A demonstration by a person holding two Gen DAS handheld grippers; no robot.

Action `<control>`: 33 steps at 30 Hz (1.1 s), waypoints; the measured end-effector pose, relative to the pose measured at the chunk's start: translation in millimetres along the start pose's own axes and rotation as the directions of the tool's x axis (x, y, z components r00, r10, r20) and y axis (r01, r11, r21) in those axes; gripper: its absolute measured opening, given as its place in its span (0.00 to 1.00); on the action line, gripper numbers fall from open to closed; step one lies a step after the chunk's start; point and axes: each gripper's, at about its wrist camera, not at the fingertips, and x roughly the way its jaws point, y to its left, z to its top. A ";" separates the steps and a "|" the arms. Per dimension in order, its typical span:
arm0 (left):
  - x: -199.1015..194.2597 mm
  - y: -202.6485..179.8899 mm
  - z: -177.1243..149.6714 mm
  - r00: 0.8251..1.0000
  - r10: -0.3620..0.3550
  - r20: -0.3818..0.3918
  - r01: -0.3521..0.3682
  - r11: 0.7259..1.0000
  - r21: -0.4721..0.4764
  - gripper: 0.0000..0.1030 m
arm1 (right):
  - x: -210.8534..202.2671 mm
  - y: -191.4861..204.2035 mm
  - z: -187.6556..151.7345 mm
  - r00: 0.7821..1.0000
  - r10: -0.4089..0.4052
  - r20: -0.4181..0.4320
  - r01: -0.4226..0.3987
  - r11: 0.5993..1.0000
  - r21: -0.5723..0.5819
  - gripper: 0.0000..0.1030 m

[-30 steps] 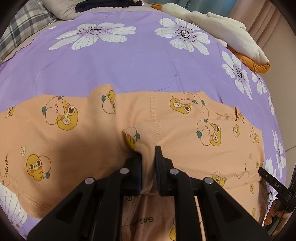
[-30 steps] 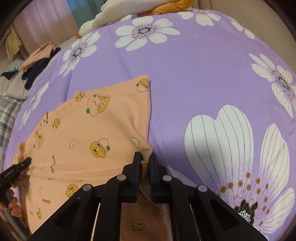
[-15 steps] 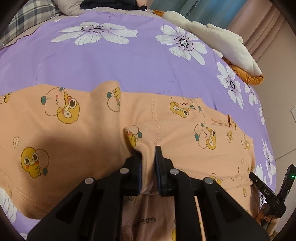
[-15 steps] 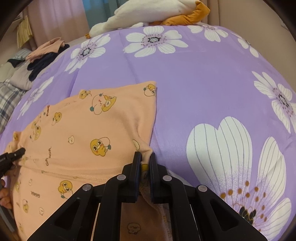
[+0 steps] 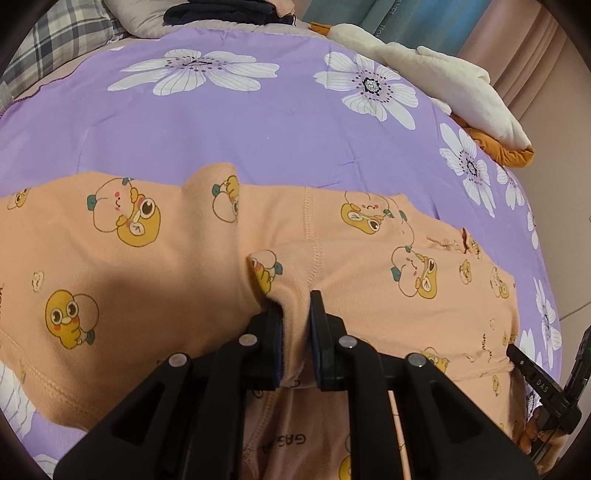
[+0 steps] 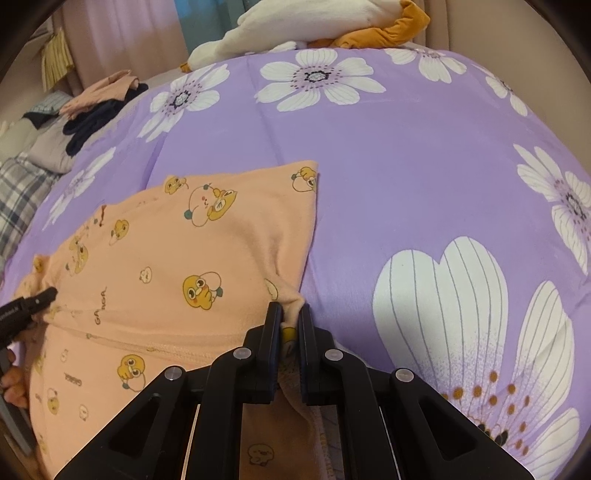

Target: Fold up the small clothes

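The work surface was a bed covered by a purple sheet [image 5: 258,136] printed with large white flowers. On it lay an orange garment [image 5: 110,266] patterned with yellow cartoon ducks, spread across the near half of the sheet, with one layer doubled back over another.

The left gripper [image 5: 295,314] was clamped on a bunched ridge of the garment near a stitched seam, its jaws narrow with cloth pinched between them. The right gripper [image 6: 291,314] was nipped tight on the garment's near corner at its right-hand edge, next to the bare sheet. In the right wrist view the garment [image 6: 177,266] ran away to the left, where the tip of the left gripper [image 6: 44,295] touched its far side.

At the head of the bed sat a cream and orange plush toy [image 5: 443,77], a heap of dark and pink clothes [image 6: 99,107] and a plaid pillow [image 5: 55,40]. Pink curtains [image 6: 122,33] hung behind, with a teal one [image 5: 406,22] beside them
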 end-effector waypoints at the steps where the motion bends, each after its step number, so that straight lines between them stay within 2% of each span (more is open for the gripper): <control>1: 0.0 0.3 0.1 1.000 -0.002 -0.001 0.002 1.000 -0.002 0.14 | 0.2 0.0 0.2 1.000 -0.003 -0.001 0.003 1.000 -0.001 0.03; 5: -0.1 0.0 0.3 1.000 0.005 -0.001 -0.005 1.000 0.007 0.14 | 1.3 0.2 1.9 1.000 -0.017 -0.013 0.017 1.000 0.014 0.03; 15: 2.1 -4.4 2.7 0.999 0.026 -0.019 -0.025 0.998 0.056 0.15 | 6.7 11.0 9.2 0.993 -0.111 -0.049 0.111 0.994 0.002 0.03; 20: 3.6 -3.0 4.6 0.999 0.017 -0.035 -0.015 0.998 0.061 0.15 | 8.5 9.0 12.8 0.992 -0.098 -0.081 0.099 0.995 0.006 0.03; 23: 4.8 -5.9 6.7 0.998 0.034 -0.045 -0.031 0.998 0.052 0.15 | 11.3 10.7 19.0 0.987 -0.096 -0.129 0.094 0.995 -0.019 0.03; 27: 4.5 -12.1 4.4 0.997 0.065 -0.036 -0.061 0.994 0.089 0.15 | 15.6 6.2 27.4 0.981 -0.055 -0.185 0.049 0.998 -0.038 0.03; 33: 4.5 -8.6 7.0 0.997 0.059 -0.051 -0.057 0.997 0.045 0.14 | 12.9 1.3 20.2 0.989 -0.019 -0.148 0.022 1.000 0.021 0.03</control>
